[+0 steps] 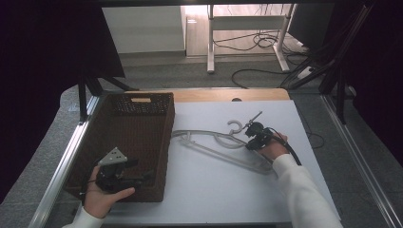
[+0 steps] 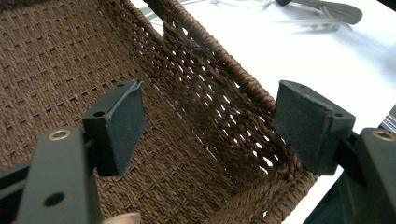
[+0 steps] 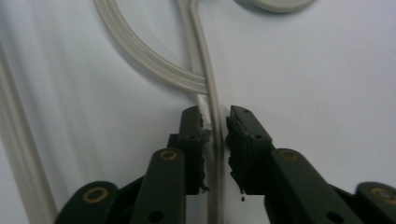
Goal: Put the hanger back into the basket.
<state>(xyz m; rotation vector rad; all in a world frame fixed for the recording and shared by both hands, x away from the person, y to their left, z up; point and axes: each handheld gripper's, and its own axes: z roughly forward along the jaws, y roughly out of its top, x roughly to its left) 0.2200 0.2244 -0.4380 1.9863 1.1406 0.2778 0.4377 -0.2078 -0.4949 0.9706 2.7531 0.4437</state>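
A pale translucent plastic hanger point(image 1: 216, 144) lies flat on the white table point(image 1: 214, 190), its hook point(image 1: 234, 127) pointing away. My right gripper point(image 1: 252, 137) sits at the hanger's right side, jaws pressed on one thin bar. In the right gripper view that bar of the hanger point(image 3: 211, 93) runs straight between the closed-in jaws of the right gripper point(image 3: 215, 126). A brown woven basket point(image 1: 168, 142) stands at the left. My left gripper point(image 1: 140, 171) hovers open inside its near right corner; the left gripper point(image 2: 210, 126) has nothing between its pads, and the basket wall point(image 2: 219, 84) lies beyond.
The basket's right wall stands between my left gripper and the hanger. Part of the hanger point(image 2: 322, 9) lies past that wall on the white tabletop. Metal rails point(image 1: 62, 166) border the table on both sides. Cables point(image 1: 256, 42) lie on the floor beyond.
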